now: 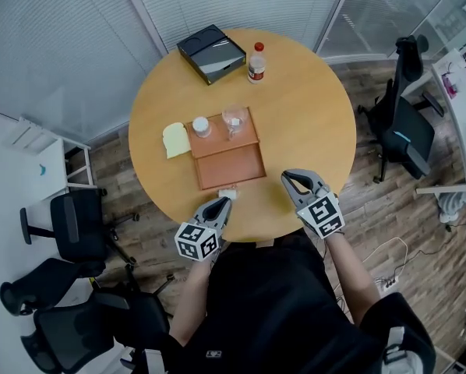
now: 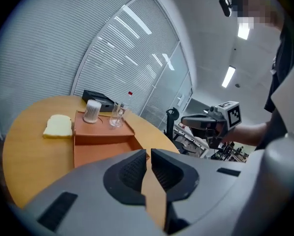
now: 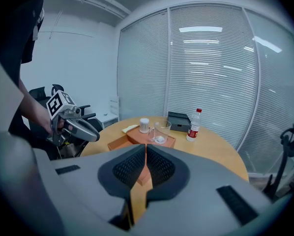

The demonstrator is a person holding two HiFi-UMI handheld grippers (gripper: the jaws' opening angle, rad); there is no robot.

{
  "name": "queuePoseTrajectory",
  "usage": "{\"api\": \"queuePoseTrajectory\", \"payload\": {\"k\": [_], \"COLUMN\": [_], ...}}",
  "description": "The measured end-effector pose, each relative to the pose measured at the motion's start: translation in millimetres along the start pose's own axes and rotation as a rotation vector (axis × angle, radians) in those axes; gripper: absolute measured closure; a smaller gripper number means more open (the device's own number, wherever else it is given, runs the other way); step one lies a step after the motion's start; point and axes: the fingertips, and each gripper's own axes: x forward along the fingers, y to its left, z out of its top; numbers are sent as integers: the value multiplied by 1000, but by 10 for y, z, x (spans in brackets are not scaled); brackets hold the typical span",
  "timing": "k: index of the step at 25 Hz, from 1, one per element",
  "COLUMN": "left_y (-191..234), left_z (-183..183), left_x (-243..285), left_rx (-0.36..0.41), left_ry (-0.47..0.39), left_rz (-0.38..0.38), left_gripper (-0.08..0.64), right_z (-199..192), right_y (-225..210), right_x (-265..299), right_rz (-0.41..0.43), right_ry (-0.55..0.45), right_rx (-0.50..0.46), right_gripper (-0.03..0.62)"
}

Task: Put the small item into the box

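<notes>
A shallow brown box (image 1: 231, 167) lies open in the middle of the round wooden table (image 1: 311, 123). Its far half carries a white jar (image 1: 201, 126) and a clear glass (image 1: 234, 120). A small white item (image 1: 227, 194) lies on the table at the box's near edge. My left gripper (image 1: 224, 202) is right behind it, jaws shut with nothing showing between them; touch cannot be told. In the left gripper view the item is hidden below the shut left gripper (image 2: 148, 154). My right gripper (image 1: 286, 176) hovers over the near right of the table, also shut and empty (image 3: 145, 149).
A slice of bread (image 1: 175, 139) lies left of the box. A black case (image 1: 210, 53) and a red-capped bottle (image 1: 256, 62) stand at the table's far side. Office chairs (image 1: 77, 224) stand around the table on the floor.
</notes>
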Motion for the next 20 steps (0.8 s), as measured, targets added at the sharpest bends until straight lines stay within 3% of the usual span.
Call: {"api": "queuePoseTrajectory", "payload": {"k": [8, 20], "left_y": [265, 662], "left_z": [-438, -925], "left_x": [247, 434], "left_rx": [3, -40], "left_ry": [127, 255], "left_rz": [102, 398], "left_gripper": [362, 232], "right_z": [-167, -90], "right_y": [7, 67], "right_x": [-12, 106], "right_rz": [2, 32], "right_ry": [26, 16], "right_rx": [29, 21], "right_gripper": [583, 583]}}
